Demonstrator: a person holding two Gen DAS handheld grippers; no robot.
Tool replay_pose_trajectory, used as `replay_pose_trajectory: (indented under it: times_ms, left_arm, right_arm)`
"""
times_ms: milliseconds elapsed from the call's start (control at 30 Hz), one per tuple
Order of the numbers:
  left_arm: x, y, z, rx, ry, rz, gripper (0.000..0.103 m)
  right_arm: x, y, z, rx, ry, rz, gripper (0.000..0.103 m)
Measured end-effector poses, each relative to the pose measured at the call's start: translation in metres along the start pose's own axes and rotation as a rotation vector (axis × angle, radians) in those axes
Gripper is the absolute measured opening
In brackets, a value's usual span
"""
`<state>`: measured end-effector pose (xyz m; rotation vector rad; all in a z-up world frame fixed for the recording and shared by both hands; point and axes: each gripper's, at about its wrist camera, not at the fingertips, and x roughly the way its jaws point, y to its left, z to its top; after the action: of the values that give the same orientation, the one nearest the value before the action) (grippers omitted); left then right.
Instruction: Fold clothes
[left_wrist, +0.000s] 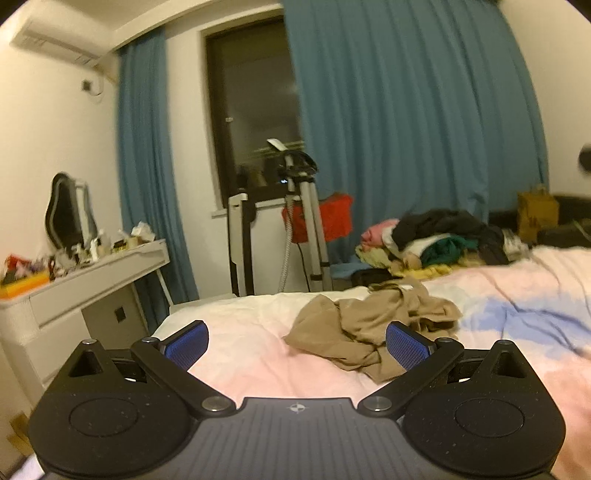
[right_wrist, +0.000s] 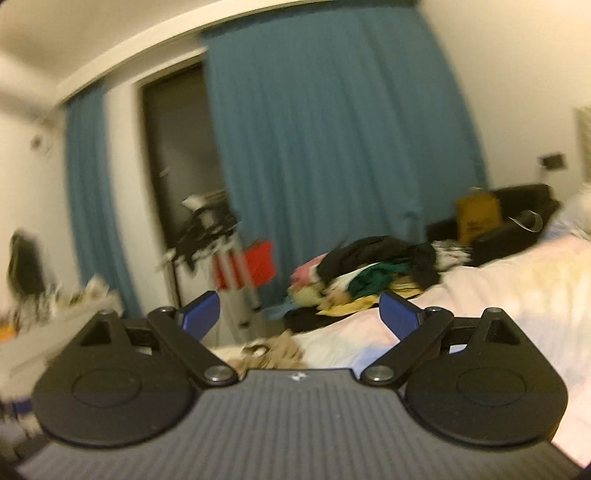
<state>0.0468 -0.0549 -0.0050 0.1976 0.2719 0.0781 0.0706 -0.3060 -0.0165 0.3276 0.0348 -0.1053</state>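
Tan garment (left_wrist: 373, 332) lies crumpled on the bed (left_wrist: 258, 350), nearer than the clothes pile (left_wrist: 432, 240) at the bed's far edge. Left gripper (left_wrist: 297, 343) hovers spread wide, empty, just short of the garment. Right gripper (right_wrist: 299, 314) is likewise agape; its blurred view shows only the garment's edge. A tripod (left_wrist: 306, 206) stands beyond the bed.

Tan garment (left_wrist: 373, 328) — soft, matt, crumpled cloth

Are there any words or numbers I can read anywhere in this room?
No readable words or numbers.
Left claw: only a small round cross mark on its body, no letters.
Yellow bag: dark print, too blurred to read.
Desk clutter: too small to read.
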Motion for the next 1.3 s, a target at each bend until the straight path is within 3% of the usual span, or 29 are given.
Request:
replay_pose_trajectory:
  times_ms: [67,233,533,633,733,767,800,833,900,967,1300]
  left_arm:
    - [0.013,-0.010,0.008,-0.007,0.053,-0.005,0.103]
    - [0.071,-0.034,0.024,-0.104,0.276,-0.136,0.103]
    - [0.185,-0.066,0.012,-0.180,0.349,-0.132,0.101]
    - [0.211,-0.076,0.004,-0.206,0.327,-0.186,0.096]
    - [0.230,-0.093,-0.001,-0.146,0.273,-0.208,0.091]
    - [0.237,-0.097,-0.003,-0.122,0.265,-0.199,0.079]
    - [0.244,-0.099,-0.004,-0.113,0.262,-0.189,0.062]
    - [0.251,-0.098,-0.006,-0.121,0.256,-0.187,0.054]
    - [0.258,-0.089,-0.005,-0.152,0.223,-0.186,0.026]
    - [0.257,-0.081,0.000,-0.169,0.182,-0.195,0.010]
    - [0.166,-0.020,0.020,-0.084,0.024,-0.254,0.005]
  right_arm:
    - [-0.001,-0.011,-0.001,0.038,0.024,0.011,0.095]
    - [0.004,-0.028,-0.010,0.015,0.105,0.010,0.095]
    - [0.041,-0.044,-0.029,0.166,0.217,-0.030,0.095]
    - [0.057,-0.046,-0.038,0.178,0.239,-0.041,0.095]
    - [0.076,-0.047,-0.046,0.190,0.257,-0.059,0.095]
    - [0.084,-0.046,-0.050,0.191,0.259,-0.064,0.095]
    - [0.092,-0.045,-0.053,0.189,0.261,-0.071,0.095]
    - [0.099,-0.044,-0.057,0.184,0.258,-0.077,0.095]
    - [0.109,-0.040,-0.069,0.172,0.250,-0.086,0.095]
    - [0.121,-0.035,-0.080,0.142,0.256,-0.097,0.095]
    - [0.149,-0.015,-0.110,0.046,0.216,-0.069,0.095]
